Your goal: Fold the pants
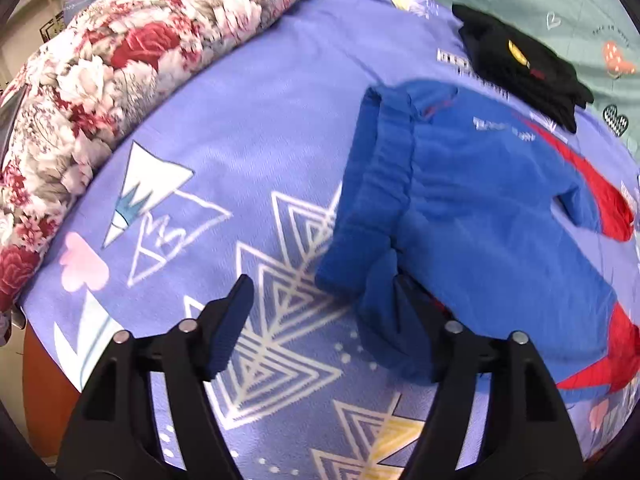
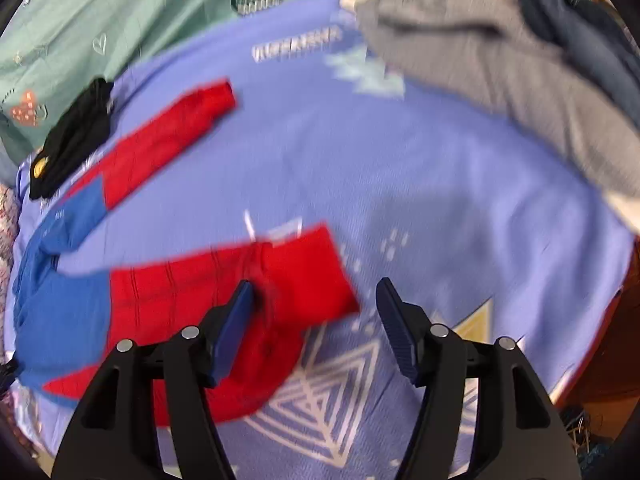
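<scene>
My left gripper [image 1: 324, 312] stands wide open above the lavender bedsheet [image 1: 248, 128], gripping nothing: its left pad hangs over the sheet's white triangle print, while its right finger is partly hidden behind a fold of blue cloth at the near corner of the pants [image 1: 472, 208]. The pants lie spread flat across the sheet, blue at the waist and upper legs, red at the lower legs, with the gathered waistband turned toward the left of my left-hand view. My right gripper [image 2: 316, 312] is also open and empty, its 2 jaws well apart; the left pad sits over the near red leg end [image 2: 256, 288], the right pad over bare sheet. From the right-hand view, which is blurred, the 2 legs splay apart, the far red cuff [image 2: 188, 120] pointing toward the far right and the near one lying just beneath my fingers. A folded black garment [image 1: 520, 68] with a small yellow mark rests on the far side of the pants, near the edge of a green patterned cover [image 1: 540, 4]. A floral red and white quilt [image 1: 120, 64] is bunched along the left side of the bed. A grey garment [image 2: 500, 60] and a dark blue one [image 2: 580, 28] lie heaped at the far right.
</scene>
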`<state>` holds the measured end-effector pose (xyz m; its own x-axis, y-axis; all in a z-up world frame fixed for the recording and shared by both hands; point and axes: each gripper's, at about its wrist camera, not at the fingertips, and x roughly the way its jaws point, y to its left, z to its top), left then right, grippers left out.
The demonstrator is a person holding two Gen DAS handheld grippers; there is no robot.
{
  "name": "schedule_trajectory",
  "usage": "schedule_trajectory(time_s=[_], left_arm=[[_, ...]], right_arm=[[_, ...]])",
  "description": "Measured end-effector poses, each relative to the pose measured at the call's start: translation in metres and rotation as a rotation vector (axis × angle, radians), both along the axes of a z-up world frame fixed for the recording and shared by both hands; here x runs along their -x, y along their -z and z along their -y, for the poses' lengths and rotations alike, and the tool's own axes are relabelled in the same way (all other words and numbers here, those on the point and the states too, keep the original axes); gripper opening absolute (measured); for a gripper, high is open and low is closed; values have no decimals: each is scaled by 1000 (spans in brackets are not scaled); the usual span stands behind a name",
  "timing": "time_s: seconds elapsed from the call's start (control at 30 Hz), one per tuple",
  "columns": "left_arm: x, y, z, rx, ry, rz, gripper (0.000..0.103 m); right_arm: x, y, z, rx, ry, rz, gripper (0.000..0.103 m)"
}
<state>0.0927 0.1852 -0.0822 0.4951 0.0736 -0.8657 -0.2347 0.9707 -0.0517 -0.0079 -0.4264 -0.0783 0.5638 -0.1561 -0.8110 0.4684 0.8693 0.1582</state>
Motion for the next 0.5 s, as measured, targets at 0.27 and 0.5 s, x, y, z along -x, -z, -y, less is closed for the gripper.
schedule_trajectory(time_s=[0.27,0.5], left_arm=[[-4,-41,11,0,-2,163,90],[-30,-43,48,50,68,186,92]], right_arm=[[-31,21,-43,-101,-235,-34,64],[-35,27,-31,-133,-205,-60,64]])
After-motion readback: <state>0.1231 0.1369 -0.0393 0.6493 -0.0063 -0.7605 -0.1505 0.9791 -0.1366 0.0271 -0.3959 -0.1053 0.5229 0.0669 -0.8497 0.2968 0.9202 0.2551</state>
